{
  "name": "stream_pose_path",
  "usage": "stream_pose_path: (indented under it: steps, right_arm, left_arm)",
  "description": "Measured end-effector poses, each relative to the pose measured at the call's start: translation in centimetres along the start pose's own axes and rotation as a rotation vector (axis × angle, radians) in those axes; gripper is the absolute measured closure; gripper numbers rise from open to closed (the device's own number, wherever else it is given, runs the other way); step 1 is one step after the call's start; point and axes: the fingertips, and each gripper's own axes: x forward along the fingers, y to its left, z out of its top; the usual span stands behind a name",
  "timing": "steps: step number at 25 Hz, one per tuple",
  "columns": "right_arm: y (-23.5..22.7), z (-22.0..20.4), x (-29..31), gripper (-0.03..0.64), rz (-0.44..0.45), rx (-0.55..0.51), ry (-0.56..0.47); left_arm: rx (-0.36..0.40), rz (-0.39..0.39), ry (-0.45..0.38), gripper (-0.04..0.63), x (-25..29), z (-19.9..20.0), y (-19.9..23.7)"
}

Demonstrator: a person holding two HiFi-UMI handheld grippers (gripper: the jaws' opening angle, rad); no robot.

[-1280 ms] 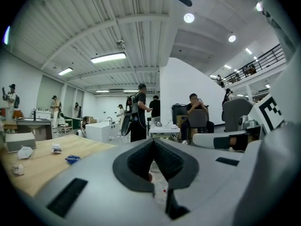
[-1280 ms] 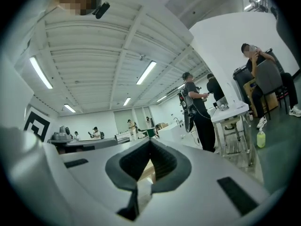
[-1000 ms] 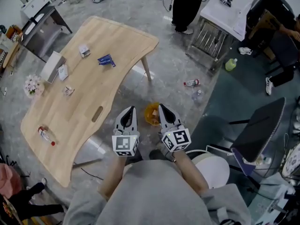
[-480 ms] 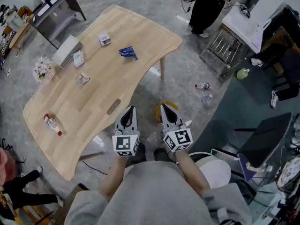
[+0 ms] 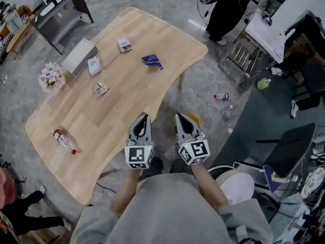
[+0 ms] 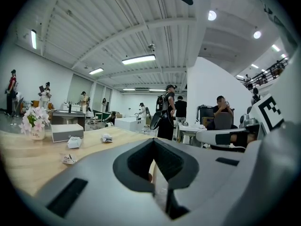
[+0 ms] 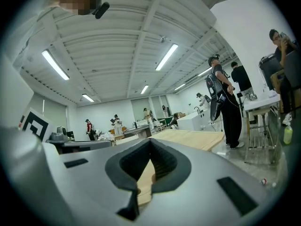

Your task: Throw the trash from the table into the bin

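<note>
Pressed together, empty: left claw point(image 5: 144, 119), right claw point(image 5: 181, 118). Edge of table point(image 5: 127, 93) has come up beneath left claw; blue wrapper point(image 5: 152, 61) well ahead, yellow bin point(image 5: 193, 119) just beside right claw. Approach only, nothing picked

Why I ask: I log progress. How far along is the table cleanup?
Nothing looks done: the bottle, blue packet, crumpled wrapper and two white packets lie on the table. In hand: nothing; the left tongs and right tongs are shut and empty. Left: every piece, into the yellow bin on the floor.
</note>
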Motion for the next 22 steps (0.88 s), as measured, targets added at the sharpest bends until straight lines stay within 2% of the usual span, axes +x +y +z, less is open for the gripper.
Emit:
stream_pose_path:
  steps: [12,22]
  right_arm:
    - [0.1,-0.3,4.9,0.612,0.024,-0.014,0.022]
    - [-3.6,-0.1,13.0,0.612,0.092,0.003,0.05]
  left_arm:
    - [-0.01,-0.011,0.03,0.591,2.8,-1.0,2.5]
    - [0.004,0.027,0.072,0.59,10.1,-1.4,4.8]
